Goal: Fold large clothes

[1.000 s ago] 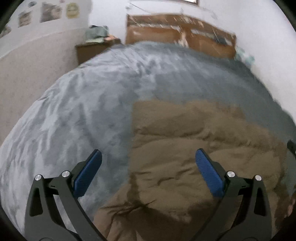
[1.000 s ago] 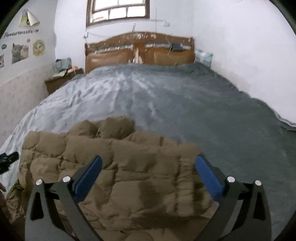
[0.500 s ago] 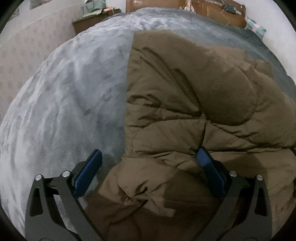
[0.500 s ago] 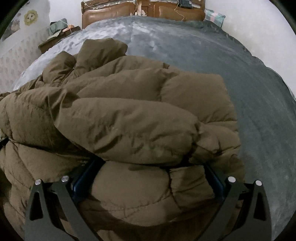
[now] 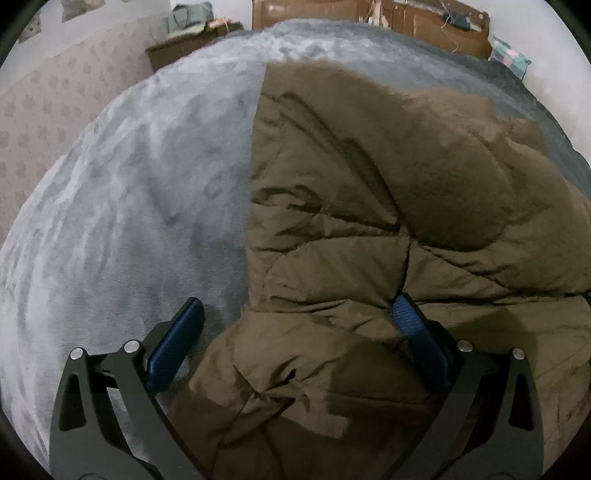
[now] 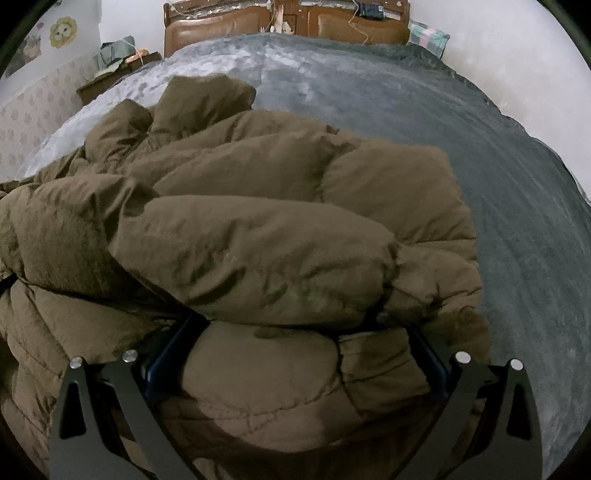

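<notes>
The left hand-held gripper (image 5: 295, 325) has its blue-padded fingers (image 5: 175, 345) spread wide apart. Its left finger lies over the grey blanket (image 5: 129, 206), while its right finger is pressed against a crease of the brown puffer jacket (image 5: 388, 206); the crumpled near edge of the jacket bulges up between the two fingers, but they are not clamped on it.

The right hand-held gripper (image 6: 299, 336) is likewise held wide apart. A thick quilted roll of the same brown puffer jacket (image 6: 258, 251) fills the gap between its fingers and swells over them, so that only a strip of the left blue pad (image 6: 166, 360) shows and the fingertips are buried under the padding. The fingers stand at either side of the bulk without squeezing it.

The jacket lies in a bunched, partly folded heap at the near part of the bed, on the grey blanket (image 6: 443, 129), which spreads bare to the left in the left wrist view and to the right and beyond in the right wrist view.

At the far end of the bed stands a brown wooden headboard (image 6: 288, 22), with a checked pillow (image 6: 428, 35) at its right corner. A low nightstand (image 5: 184, 48) piled with things stands by the patterned wall at the left.
</notes>
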A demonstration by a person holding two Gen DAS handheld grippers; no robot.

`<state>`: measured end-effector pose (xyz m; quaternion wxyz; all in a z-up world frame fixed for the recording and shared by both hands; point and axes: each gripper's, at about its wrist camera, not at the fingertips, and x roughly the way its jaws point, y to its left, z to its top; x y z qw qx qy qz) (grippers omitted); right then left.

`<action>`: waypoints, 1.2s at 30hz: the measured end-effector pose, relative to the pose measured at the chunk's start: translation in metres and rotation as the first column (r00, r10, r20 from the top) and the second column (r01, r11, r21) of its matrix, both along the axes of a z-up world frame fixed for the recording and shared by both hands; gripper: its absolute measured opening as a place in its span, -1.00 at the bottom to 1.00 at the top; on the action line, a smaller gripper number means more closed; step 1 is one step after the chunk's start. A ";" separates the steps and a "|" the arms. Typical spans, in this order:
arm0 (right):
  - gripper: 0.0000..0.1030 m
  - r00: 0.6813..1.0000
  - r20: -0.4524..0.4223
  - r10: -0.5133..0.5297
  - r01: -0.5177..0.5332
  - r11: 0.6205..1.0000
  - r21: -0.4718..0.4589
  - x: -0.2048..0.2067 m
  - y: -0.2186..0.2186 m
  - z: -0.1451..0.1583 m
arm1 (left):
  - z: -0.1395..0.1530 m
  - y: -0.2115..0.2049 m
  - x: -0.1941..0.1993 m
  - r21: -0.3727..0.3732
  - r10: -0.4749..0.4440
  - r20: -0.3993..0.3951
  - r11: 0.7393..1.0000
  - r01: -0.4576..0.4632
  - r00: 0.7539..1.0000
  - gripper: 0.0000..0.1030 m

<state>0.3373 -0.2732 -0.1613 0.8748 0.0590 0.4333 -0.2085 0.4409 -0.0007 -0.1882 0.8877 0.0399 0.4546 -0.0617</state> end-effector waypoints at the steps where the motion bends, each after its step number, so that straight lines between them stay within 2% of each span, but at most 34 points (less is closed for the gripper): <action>1: 0.97 1.000 0.011 0.001 -0.001 1.000 0.014 -0.002 -0.002 0.004 | 0.006 0.001 -0.007 0.002 -0.004 0.019 1.000 0.004 1.000 0.93; 3: 0.96 1.000 0.031 -0.005 0.004 0.999 0.054 -0.012 -0.004 0.019 | 0.023 0.001 -0.022 -0.001 -0.019 0.053 1.000 0.019 0.998 0.90; 7: 0.96 0.986 0.165 -0.009 -0.012 0.992 0.124 -0.057 -0.008 0.074 | 0.095 0.011 -0.073 -0.080 -0.020 0.205 0.996 0.037 0.978 0.94; 9: 0.97 0.972 0.235 -0.013 -0.014 0.994 0.112 -0.093 -0.004 0.104 | 0.119 0.022 -0.102 -0.119 -0.014 0.277 0.992 0.048 0.961 0.94; 10: 0.97 0.966 0.259 -0.017 -0.003 0.997 0.077 -0.109 -0.001 0.114 | 0.125 0.027 -0.121 -0.124 -0.010 0.307 0.991 0.051 0.952 0.94; 12: 0.97 0.960 0.280 0.000 0.013 0.999 -0.043 -0.148 0.014 0.126 | 0.120 0.038 -0.149 -0.095 -0.024 0.310 0.994 0.057 0.950 0.94; 13: 0.97 0.959 0.283 0.009 0.010 0.998 -0.066 -0.160 0.016 0.128 | 0.117 0.046 -0.158 -0.093 -0.032 0.289 0.994 0.062 0.957 0.94; 15: 0.96 0.965 0.253 0.063 -0.044 0.996 -0.080 -0.188 0.023 0.134 | 0.114 0.068 -0.177 -0.166 -0.074 0.224 0.980 0.113 0.972 0.94; 16: 0.96 0.969 0.234 0.079 -0.062 0.995 -0.078 -0.201 0.022 0.138 | 0.118 0.086 -0.192 -0.195 -0.105 0.220 0.969 0.149 0.970 0.94; 19: 0.97 0.972 0.228 0.057 -0.053 0.998 -0.022 -0.252 0.009 0.152 | 0.129 0.134 -0.230 -0.052 -0.102 0.240 0.992 0.117 0.965 0.94; 23: 0.97 0.980 0.199 0.012 -0.021 0.999 0.044 -0.311 0.000 0.138 | 0.124 0.185 -0.275 -0.044 -0.055 0.195 0.997 0.065 0.979 0.94; 28: 0.97 0.990 0.117 0.077 -0.088 0.992 0.086 -0.346 0.004 0.088 | 0.087 0.215 -0.303 -0.009 -0.079 0.148 0.997 0.081 0.986 0.93; 31: 0.96 0.988 0.108 0.112 -0.121 0.989 0.084 -0.357 0.013 0.074 | 0.068 0.213 -0.313 -0.028 -0.108 0.133 0.993 0.112 0.985 0.93; 33: 0.96 0.989 0.101 0.104 -0.114 0.988 0.100 -0.358 0.016 0.067 | 0.054 0.204 -0.317 -0.047 -0.133 0.092 0.989 0.138 0.987 0.93; 36: 0.96 0.991 0.090 0.102 -0.113 0.986 0.122 -0.354 0.018 0.058 | 0.040 0.185 -0.315 -0.113 -0.188 0.045 0.975 0.192 0.981 0.93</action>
